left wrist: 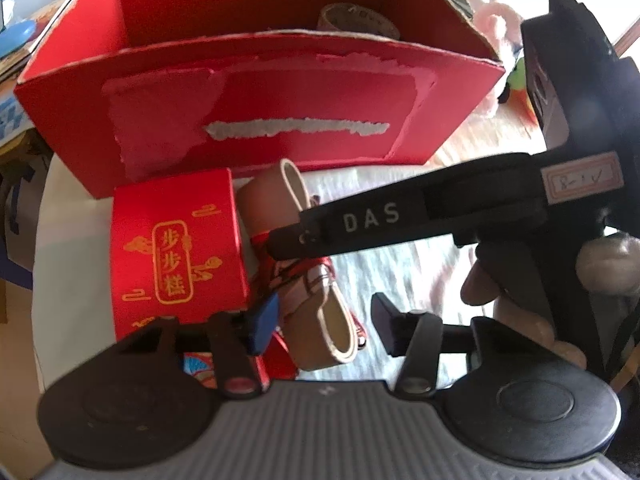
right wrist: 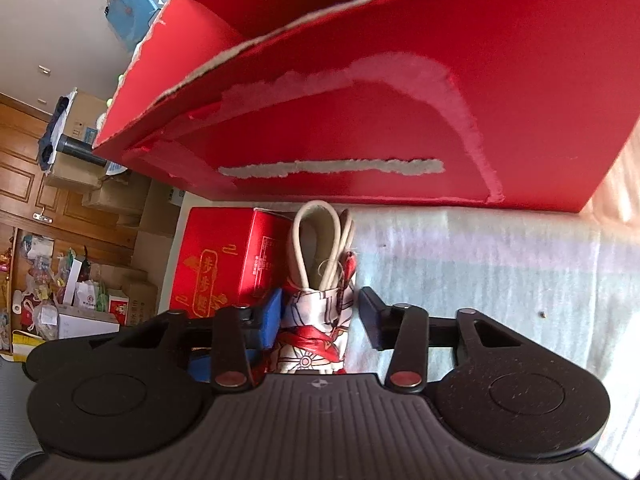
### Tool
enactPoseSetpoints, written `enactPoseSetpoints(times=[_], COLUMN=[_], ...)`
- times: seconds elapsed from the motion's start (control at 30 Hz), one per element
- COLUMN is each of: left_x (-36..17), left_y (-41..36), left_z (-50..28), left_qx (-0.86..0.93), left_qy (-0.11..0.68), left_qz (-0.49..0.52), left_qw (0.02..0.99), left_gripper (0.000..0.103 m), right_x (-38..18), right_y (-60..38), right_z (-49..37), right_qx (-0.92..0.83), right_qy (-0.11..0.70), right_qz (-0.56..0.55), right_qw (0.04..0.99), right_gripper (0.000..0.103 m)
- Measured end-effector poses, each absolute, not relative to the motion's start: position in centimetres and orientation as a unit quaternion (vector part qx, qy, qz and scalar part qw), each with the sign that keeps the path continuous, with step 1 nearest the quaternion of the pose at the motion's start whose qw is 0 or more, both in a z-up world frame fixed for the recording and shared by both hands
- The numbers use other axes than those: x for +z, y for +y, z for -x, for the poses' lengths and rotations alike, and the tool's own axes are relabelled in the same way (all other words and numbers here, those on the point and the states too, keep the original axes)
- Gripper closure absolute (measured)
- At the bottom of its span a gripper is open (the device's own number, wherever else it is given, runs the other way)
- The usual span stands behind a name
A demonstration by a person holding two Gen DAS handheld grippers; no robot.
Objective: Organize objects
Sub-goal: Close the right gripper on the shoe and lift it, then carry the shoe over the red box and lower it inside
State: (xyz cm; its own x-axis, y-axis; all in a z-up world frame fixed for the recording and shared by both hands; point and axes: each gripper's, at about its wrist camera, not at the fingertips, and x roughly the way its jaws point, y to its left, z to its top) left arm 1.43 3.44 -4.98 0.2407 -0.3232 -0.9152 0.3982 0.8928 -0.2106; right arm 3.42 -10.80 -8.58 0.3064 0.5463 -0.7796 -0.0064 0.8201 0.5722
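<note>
A beige strap bundle wrapped in red-and-white patterned cloth [left wrist: 308, 280] lies on the white cloth-covered table, between a small red box with gold characters [left wrist: 176, 248] and bare cloth. My left gripper [left wrist: 324, 320] is open around the bundle's near end, with a gap at the right pad. My right gripper [right wrist: 320, 320] straddles the same bundle [right wrist: 316, 320], open, its blue pad close against the cloth. In the left wrist view one of the right gripper's fingers [left wrist: 360, 220] reaches over the bundle. The big open red carton [left wrist: 256, 96] stands just behind, a tape roll [left wrist: 356, 20] inside it.
A pink plush toy [left wrist: 496, 16] and a green-orange toy [left wrist: 520, 76] sit right of the carton. A hand [left wrist: 480, 284] grips the right tool. Beyond the table's left edge are stacked cartons and bags [right wrist: 80, 280] and a wooden door [right wrist: 20, 168].
</note>
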Motion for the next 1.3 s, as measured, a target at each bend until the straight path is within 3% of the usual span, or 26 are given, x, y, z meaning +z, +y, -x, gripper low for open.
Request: enactPoseSetpoints(times=[0.03, 0.1, 0.23, 0.77, 1.3], left_x=[-5.1, -5.4, -5.8, -7.6, -1.7], left_y=[3.5, 3.5, 3.2, -1.5, -7.9], left_z=[-1.6, -1.8, -2.2, -2.9, -1.6], left_qx=[-0.228, -0.228, -0.233, -0.282, -0.395], left_qy=[0.573, 0.576, 0.582, 0.599, 0.507], left_qz=[-0.034, -0.035, -0.042, -0.074, -0.149], left_qw=[0.786, 0.784, 0.778, 0.746, 0.752], left_gripper=[0.051, 0.051, 0.051, 0.052, 0.054], right_x=[-8.6, -8.9, -8.7, -8.0, -1.2], right_y=[-10.7, -10.9, -11.9, -17.7, -21.9], right_z=[-3.4, -3.5, -3.2, -0.3, 3.9], right_qx=[0.183, 0.188, 0.186, 0.135, 0.065], right_qy=[0.563, 0.566, 0.565, 0.550, 0.453], right_qz=[-0.239, -0.252, -0.258, -0.304, -0.328], right_qw=[0.770, 0.762, 0.761, 0.766, 0.826], right_gripper=[0.070, 0.075, 0.078, 0.080, 0.080])
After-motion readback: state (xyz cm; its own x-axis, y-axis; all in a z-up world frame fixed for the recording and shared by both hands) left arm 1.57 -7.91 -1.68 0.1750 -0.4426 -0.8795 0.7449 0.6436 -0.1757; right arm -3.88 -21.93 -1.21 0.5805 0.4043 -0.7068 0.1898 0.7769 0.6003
